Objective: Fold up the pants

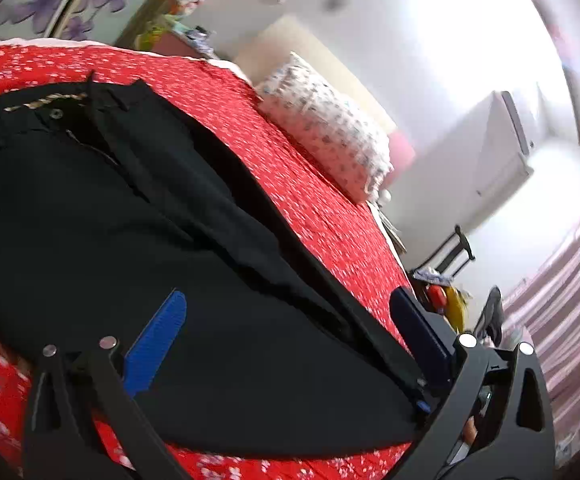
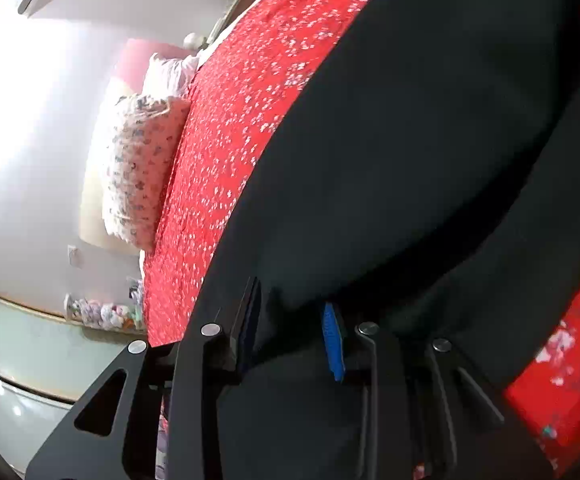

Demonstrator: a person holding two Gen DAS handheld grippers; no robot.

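Observation:
Black pants (image 1: 129, 220) lie spread on a red flowered bedspread (image 1: 290, 152), the waistband with its button (image 1: 55, 113) at the far left. My left gripper (image 1: 288, 296) hovers just over the pant fabric, its blue pads wide open with nothing pinched. In the right wrist view the same pants (image 2: 410, 160) fill the frame over the bedspread (image 2: 241, 140). My right gripper (image 2: 290, 292) has its jaws close together, and a bunched fold of the black fabric fills the gap between them.
A flowered pillow (image 1: 322, 128) leans at the head of the bed, also seen as the pillow (image 2: 137, 168) in the right view. Beside the bed stand a dark chair with clutter (image 1: 450, 280) and a striped curtain (image 1: 562, 300). A pale cabinet (image 2: 29, 360) stands beyond the bed edge.

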